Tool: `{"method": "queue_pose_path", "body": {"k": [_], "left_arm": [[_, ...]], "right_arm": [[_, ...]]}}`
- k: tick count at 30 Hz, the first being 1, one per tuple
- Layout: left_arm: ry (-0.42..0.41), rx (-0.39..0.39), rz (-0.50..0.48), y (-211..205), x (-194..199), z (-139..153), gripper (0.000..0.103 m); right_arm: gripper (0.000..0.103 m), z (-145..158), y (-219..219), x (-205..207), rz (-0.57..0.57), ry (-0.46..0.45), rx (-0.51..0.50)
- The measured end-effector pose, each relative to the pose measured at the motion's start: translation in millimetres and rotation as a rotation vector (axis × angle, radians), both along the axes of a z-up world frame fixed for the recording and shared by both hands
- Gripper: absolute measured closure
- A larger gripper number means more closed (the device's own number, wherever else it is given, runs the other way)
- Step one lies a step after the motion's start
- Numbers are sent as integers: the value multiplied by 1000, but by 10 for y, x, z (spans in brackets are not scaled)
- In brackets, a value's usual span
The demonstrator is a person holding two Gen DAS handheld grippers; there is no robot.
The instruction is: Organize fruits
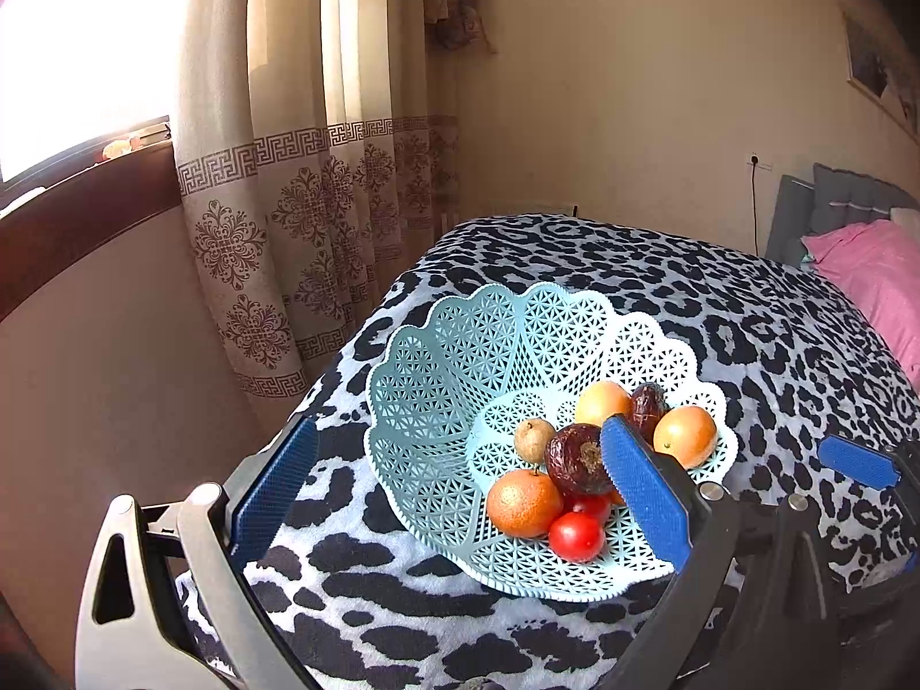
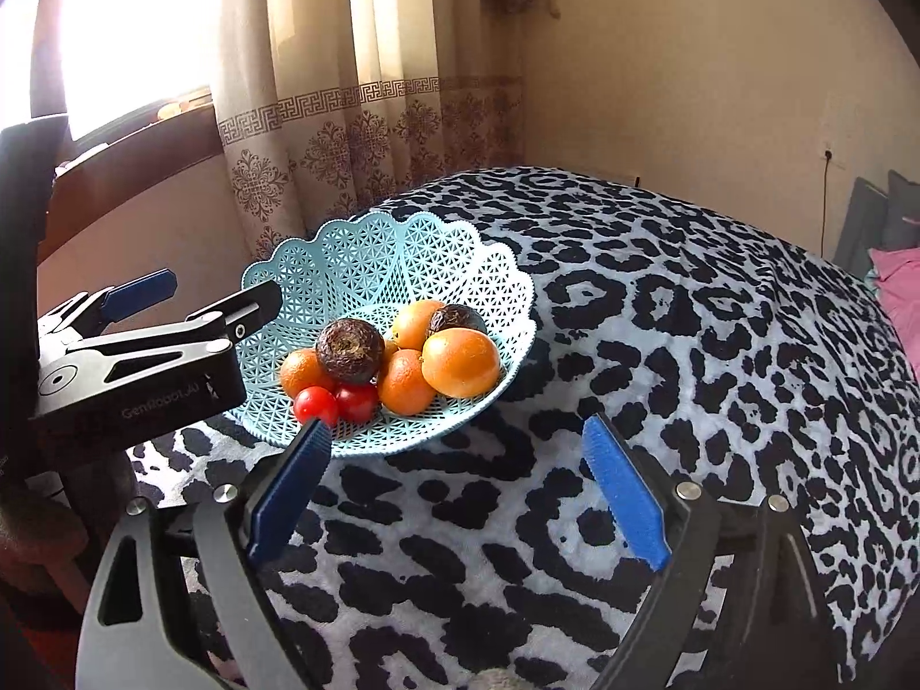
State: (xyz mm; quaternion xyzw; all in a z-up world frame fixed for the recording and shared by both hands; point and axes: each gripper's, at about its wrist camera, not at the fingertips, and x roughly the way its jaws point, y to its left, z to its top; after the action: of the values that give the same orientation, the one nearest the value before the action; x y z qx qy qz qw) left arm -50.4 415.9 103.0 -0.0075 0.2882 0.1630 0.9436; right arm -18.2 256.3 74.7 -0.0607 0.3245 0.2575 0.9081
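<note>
A light-blue lattice basket (image 1: 414, 356) sits on the leopard-print blanket near the bed's left corner. It holds oranges (image 1: 685, 436), a mandarin (image 1: 523, 503), two red tomatoes (image 1: 576, 536), a dark wrinkled fruit (image 1: 575, 457) and a small tan fruit (image 1: 533, 440). My left gripper (image 1: 460, 489) is open, its pads either side of the basket's near rim and gripping nothing. In the right wrist view the basket (image 2: 356, 264) lies ahead and left of my right gripper (image 2: 460, 489), which is open and empty over the blanket. The left gripper (image 2: 224, 287) shows beside the basket.
The blanket (image 2: 661, 316) covers the bed, with open surface to the right of the basket. A pink pillow (image 1: 874, 270) and grey headboard lie far right. Patterned curtains (image 1: 299, 201), a window and the wall stand beyond the bed's left edge.
</note>
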Motion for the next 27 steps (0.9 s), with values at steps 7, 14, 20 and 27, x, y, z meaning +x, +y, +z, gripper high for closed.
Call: {"method": "queue_pose_path", "body": {"k": [7,14,20,27], "left_arm": [[-7,41,5,-120,-108,17,3],[-10,70,2,-214,-188,20,3],[-15,112,7,-276,-235,34,3],[-12,149,20,-281,-284,26,3]], "right_arm": [[5,-6,-97,-51,-28,1,-7],[5,-35,-136,-102,-64,-14,-60],[5,5,-155,-136,-74,-34,-66],[5,8,-96,-159,-60,-37,-96]]}}
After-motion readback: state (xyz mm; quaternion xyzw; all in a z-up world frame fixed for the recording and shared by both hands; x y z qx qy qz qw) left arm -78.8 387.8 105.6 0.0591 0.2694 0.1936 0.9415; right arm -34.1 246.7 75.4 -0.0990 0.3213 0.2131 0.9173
